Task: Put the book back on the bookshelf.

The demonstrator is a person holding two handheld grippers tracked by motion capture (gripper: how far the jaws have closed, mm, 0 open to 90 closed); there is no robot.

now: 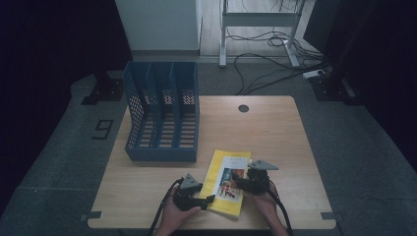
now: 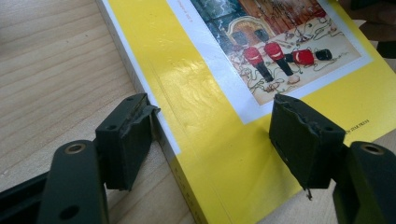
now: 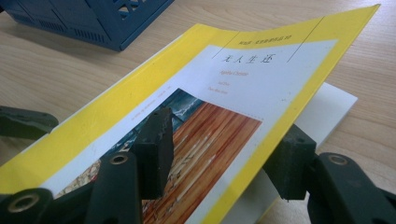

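- High view: a pale wooden tabletop is seen from above, with a person's two hands entering at its near edge, each holding a black two-jaw gripper.
- A yellow paperback book with a white-framed picture on its cover is laid near the middle of the near edge, slightly turned.
- A blue plastic file rack with three slots is stood toward the far left corner, well apart from the book.
- The left gripper is held at the book's near left corner. In the left gripper view its jaws are spread wide, one at the book's spine edge, the other over the yellow cover; whether the pads press on the book cannot be told.
- The right gripper is placed over the book's right side. In the right gripper view the front cover is seen lifted off the white pages, with one jaw above the cover and the other below its free edge.
- The right jaws are about half open around the cover; a firm pinch cannot be confirmed.
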